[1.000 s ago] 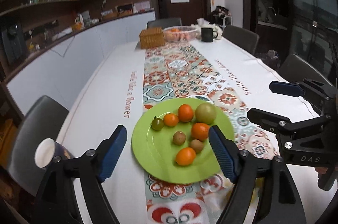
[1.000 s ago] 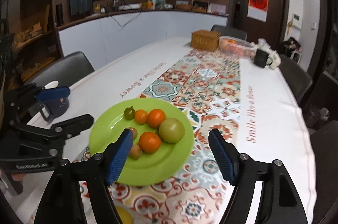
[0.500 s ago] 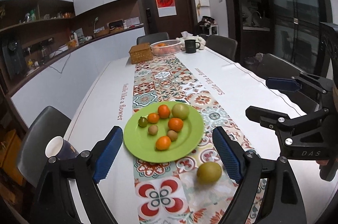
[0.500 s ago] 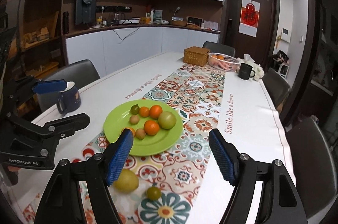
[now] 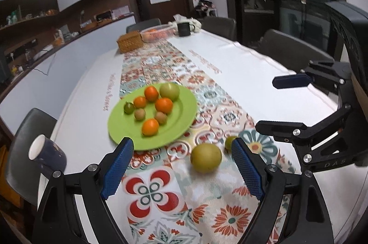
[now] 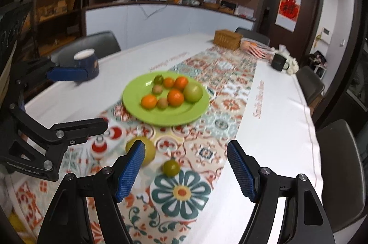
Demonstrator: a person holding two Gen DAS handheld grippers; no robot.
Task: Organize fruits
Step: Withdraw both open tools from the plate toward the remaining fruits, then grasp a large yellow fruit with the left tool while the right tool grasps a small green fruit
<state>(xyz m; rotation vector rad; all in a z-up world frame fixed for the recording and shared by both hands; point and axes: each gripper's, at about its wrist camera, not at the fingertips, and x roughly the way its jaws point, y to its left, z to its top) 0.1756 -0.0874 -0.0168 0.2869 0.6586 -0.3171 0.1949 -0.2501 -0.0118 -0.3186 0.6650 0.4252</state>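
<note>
A yellow-green pear (image 5: 206,158) and a small green fruit (image 6: 171,167) lay on the patterned runner (image 5: 158,195), just short of the green plate (image 5: 181,119) of fruit. Left gripper (image 5: 182,169) and right gripper (image 6: 185,171) hung wide open, empty.

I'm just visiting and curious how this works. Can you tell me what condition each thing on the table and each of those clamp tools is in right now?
Left gripper: open, holding nothing.
Right gripper: open, holding nothing.
Green plate: upright on the table runner, eight fruits on it.
Large yellow-green fruit: loose on the runner, off the plate.
Small green fruit: loose on the runner, off the plate.
Blue mug: upright; contents not visible.
Black mug: upright at the far end.
</note>
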